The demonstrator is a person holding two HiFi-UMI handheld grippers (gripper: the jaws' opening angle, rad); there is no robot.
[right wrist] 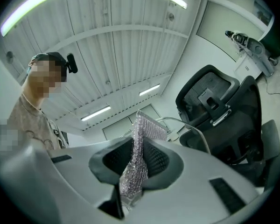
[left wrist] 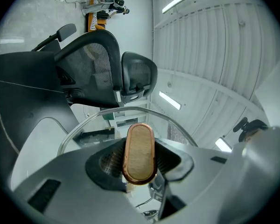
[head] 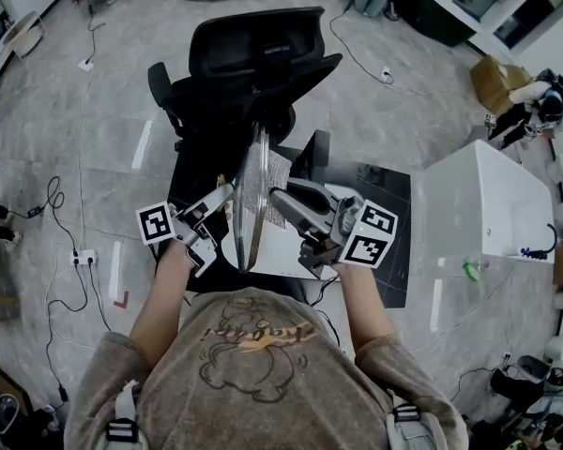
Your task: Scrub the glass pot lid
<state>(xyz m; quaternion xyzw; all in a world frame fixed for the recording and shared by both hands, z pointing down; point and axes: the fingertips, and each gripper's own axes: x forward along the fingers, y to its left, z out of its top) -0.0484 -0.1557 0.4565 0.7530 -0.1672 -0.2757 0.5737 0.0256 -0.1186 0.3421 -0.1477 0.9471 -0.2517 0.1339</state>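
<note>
The glass pot lid point(head: 251, 195) stands on edge in the air between my two grippers. My left gripper point(head: 216, 216) is shut on the lid's wooden, copper-rimmed handle point(left wrist: 139, 152). The lid's metal rim point(left wrist: 130, 110) arcs behind the handle in the left gripper view. My right gripper point(head: 296, 209) is shut on a silvery mesh scrub cloth point(right wrist: 141, 153). The cloth point(head: 278, 178) lies against the lid's right face. The lid's rim point(right wrist: 196, 130) curves just past the cloth in the right gripper view.
A black office chair point(head: 249, 68) stands directly ahead, close behind the lid. A white board point(head: 283, 247) lies on a dark surface below my grippers. A white cabinet point(head: 488, 204) is on the right. Cables and a power strip point(head: 83, 256) lie on the floor to the left.
</note>
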